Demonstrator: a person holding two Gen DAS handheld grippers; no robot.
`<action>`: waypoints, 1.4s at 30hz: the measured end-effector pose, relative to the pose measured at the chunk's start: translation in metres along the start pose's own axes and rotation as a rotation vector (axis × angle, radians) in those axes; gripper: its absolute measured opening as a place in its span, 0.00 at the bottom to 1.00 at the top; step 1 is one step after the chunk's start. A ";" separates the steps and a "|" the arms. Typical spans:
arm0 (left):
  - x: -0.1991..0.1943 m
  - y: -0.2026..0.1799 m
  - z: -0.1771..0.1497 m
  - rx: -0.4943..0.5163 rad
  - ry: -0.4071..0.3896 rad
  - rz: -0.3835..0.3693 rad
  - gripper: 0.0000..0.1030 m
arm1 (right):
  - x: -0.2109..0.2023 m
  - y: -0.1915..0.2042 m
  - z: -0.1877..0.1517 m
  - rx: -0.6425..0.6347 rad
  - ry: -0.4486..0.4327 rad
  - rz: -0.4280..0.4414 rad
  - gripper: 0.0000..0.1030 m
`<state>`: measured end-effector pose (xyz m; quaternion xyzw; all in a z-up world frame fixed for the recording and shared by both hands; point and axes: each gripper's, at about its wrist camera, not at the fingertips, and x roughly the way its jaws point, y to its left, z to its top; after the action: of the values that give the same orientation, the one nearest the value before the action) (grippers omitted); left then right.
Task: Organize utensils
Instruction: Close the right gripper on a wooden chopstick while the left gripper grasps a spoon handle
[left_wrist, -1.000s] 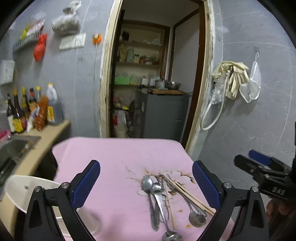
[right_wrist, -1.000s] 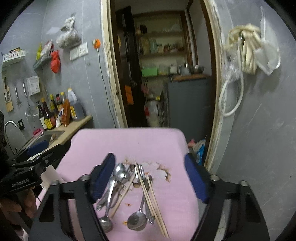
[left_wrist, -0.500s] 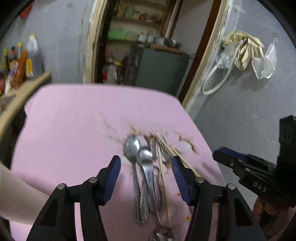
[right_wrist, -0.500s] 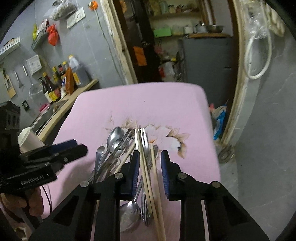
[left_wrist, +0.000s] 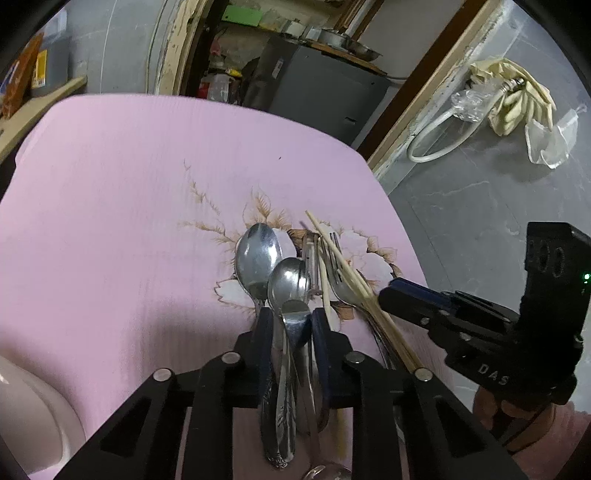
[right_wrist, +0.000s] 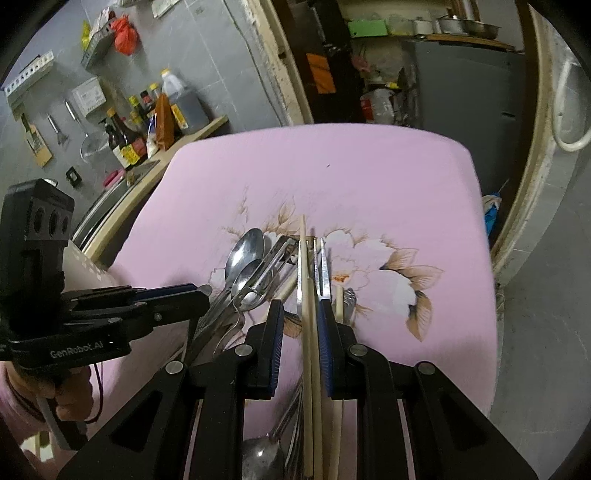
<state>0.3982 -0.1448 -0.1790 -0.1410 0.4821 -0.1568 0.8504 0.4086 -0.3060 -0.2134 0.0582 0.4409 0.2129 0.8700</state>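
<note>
Left hand-held gripper (left_wrist: 288, 325) closing around spoon handles (left_wrist: 284, 354), right hand-held gripper (right_wrist: 301, 325) closing around chopsticks (right_wrist: 306, 295); neighbours at 3 o'clock may get dragged along.

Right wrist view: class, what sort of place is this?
Most likely a home kitchen: sauce bottles on a counter, ladles hung on the wall, spoons on the pink cloth.

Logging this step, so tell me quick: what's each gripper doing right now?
Left gripper: jaws closing around the spoon handles.
Right gripper: jaws closing on the chopsticks; whether they're gripped yet cannot be told.
</note>
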 end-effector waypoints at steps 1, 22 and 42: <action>0.001 0.001 0.000 -0.004 0.004 -0.001 0.16 | 0.003 0.001 0.001 -0.006 0.006 0.001 0.16; 0.000 0.006 -0.005 0.007 0.128 0.008 0.15 | 0.026 0.012 0.020 -0.042 0.109 -0.017 0.04; -0.018 0.012 -0.012 -0.028 0.100 -0.001 0.05 | 0.023 0.015 0.028 0.005 0.140 0.041 0.04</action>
<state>0.3807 -0.1277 -0.1757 -0.1450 0.5259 -0.1572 0.8232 0.4380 -0.2805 -0.2087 0.0543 0.4999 0.2333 0.8323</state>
